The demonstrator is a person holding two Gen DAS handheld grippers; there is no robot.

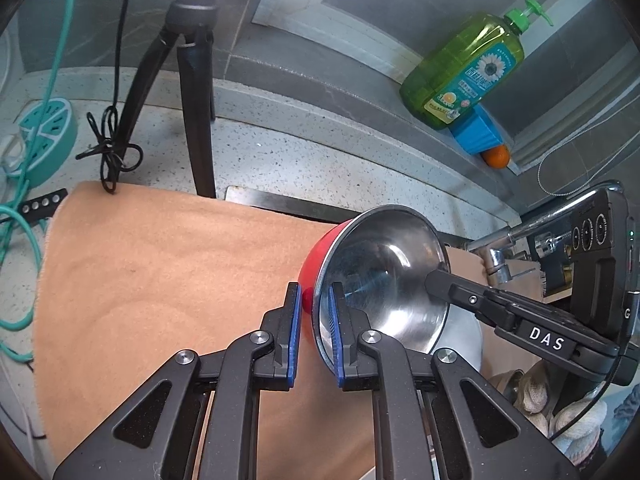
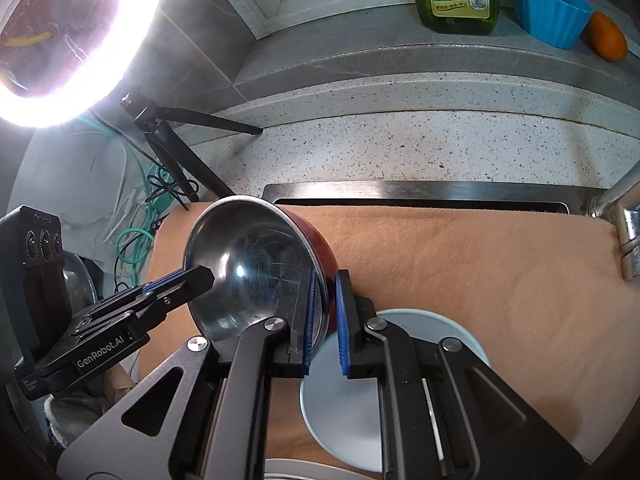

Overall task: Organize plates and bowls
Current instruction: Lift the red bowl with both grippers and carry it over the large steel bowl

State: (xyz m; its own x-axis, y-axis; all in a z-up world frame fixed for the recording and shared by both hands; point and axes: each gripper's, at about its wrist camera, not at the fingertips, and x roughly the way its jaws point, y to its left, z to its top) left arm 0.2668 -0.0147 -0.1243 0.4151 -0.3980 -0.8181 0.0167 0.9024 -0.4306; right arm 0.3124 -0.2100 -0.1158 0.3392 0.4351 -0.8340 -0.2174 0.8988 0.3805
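A bowl [image 1: 384,276], red outside and steel inside, hangs tilted above the orange cloth [image 1: 160,280], held by two opposite sides of its rim. My left gripper [image 1: 316,300] is shut on the near rim, one blue pad inside and one outside. The right gripper [image 1: 436,280] clamps the far rim. In the right wrist view the same bowl [image 2: 256,264] sits between my right gripper [image 2: 326,292], shut on its right rim, and the left gripper [image 2: 200,276] on its left rim. A pale blue plate [image 2: 344,400] lies on the cloth below the bowl.
A dish soap bottle [image 1: 464,72], a blue cup [image 1: 476,132] and an orange [image 1: 496,156] stand on the back ledge. A black tripod [image 1: 192,92] and teal cable [image 1: 24,216] are at the left, a tap [image 1: 504,240] at the right. A ring light [image 2: 80,40] glares.
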